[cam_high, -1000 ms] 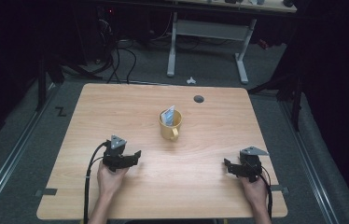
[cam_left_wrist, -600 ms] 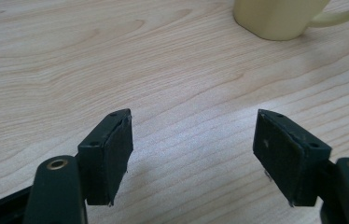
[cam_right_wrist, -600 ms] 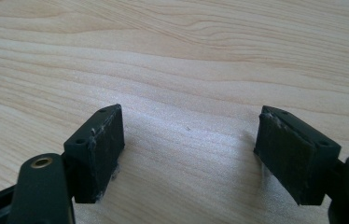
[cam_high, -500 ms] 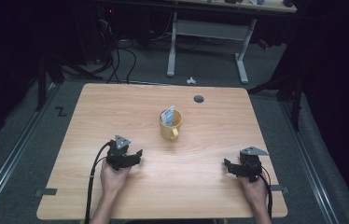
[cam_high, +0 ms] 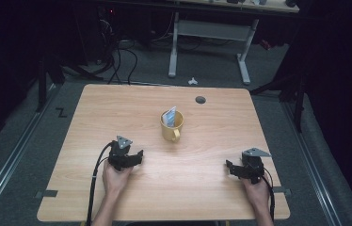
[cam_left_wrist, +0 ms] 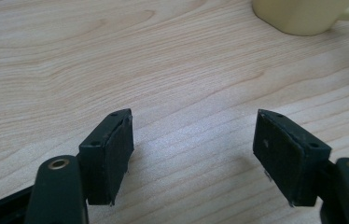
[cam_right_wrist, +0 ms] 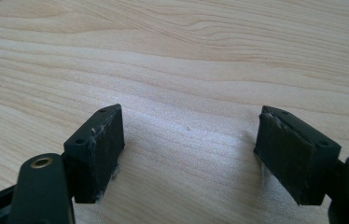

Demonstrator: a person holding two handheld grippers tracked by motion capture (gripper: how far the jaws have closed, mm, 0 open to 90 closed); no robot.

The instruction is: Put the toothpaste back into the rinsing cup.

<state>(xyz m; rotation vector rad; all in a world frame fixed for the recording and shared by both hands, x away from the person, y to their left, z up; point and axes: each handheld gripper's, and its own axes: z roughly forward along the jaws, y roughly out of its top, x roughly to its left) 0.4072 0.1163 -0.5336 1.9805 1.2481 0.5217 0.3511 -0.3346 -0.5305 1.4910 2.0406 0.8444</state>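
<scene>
Yellow ceramic mug [cam_high: 172,128] with pale packet [cam_high: 169,116] upright inside — rigid, glazed, likely slippery; grip handle. Left tongs [cam_high: 136,156], right tongs [cam_high: 229,167] — both wide, empty.

A yellow mug [cam_high: 172,127] stands upright on the wooden table [cam_high: 94,108], near the middle and somewhat toward the far edge. Its handle points toward the near edge. A small pale blue-white packet [cam_high: 169,116] stands in it, leaning, its top poking above the rim.
</scene>
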